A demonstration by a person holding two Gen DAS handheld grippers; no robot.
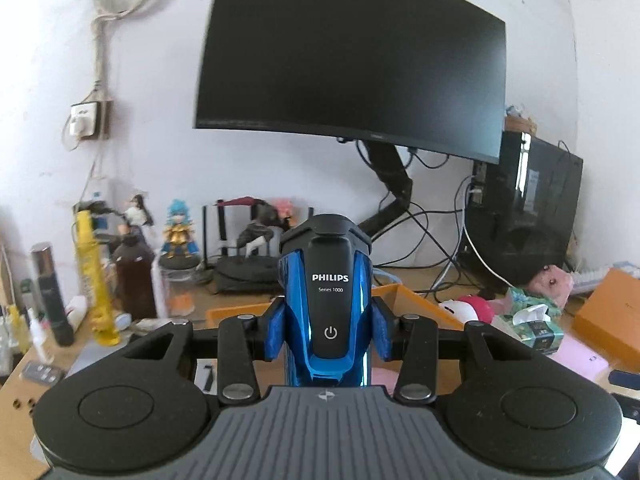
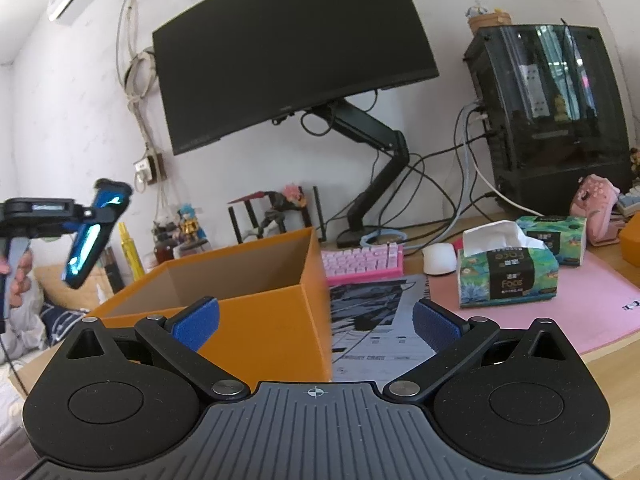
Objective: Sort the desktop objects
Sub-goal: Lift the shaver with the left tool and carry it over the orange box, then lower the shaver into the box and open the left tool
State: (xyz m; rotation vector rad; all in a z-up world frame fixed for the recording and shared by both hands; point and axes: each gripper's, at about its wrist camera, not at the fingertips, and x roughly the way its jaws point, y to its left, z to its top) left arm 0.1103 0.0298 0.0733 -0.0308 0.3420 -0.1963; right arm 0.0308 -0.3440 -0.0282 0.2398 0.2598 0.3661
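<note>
**While left holds the shaver aloft, right sits spread at the box**

With its blue pads (image 1: 276, 330) pressed on both sides of the body, the left gripper (image 1: 330, 330) has its jaws clamped on the blue Philips shaver (image 1: 329, 300). Shaver is upright in the left wrist view, head up, power button facing the camera. In the right wrist view the same shaver (image 2: 94, 232) hangs in the air, tilted, up and to the left of the orange box (image 2: 256, 304), clear of the worktop (image 2: 612, 372).

Right gripper (image 2: 316, 320): jaws wide apart, nothing between them. It hovers over the near right corner of the orange box (box is open-topped; what shows of the inside looks bare).

Also on the worktop:
- printed sheet (image 2: 372, 320) just right of the box, partly on the pink mat (image 2: 560, 320)
- two tissue packs (image 2: 508, 276) on the mat, one behind the other
- pink keyboard (image 2: 362, 264) and white mouse (image 2: 440, 258) behind the sheet
- monitor (image 2: 288, 52) on its arm, dark
- PC case (image 2: 556, 116) at right rear
- figurines (image 1: 178, 232) and bottles (image 1: 134, 276) along the left rear
</note>
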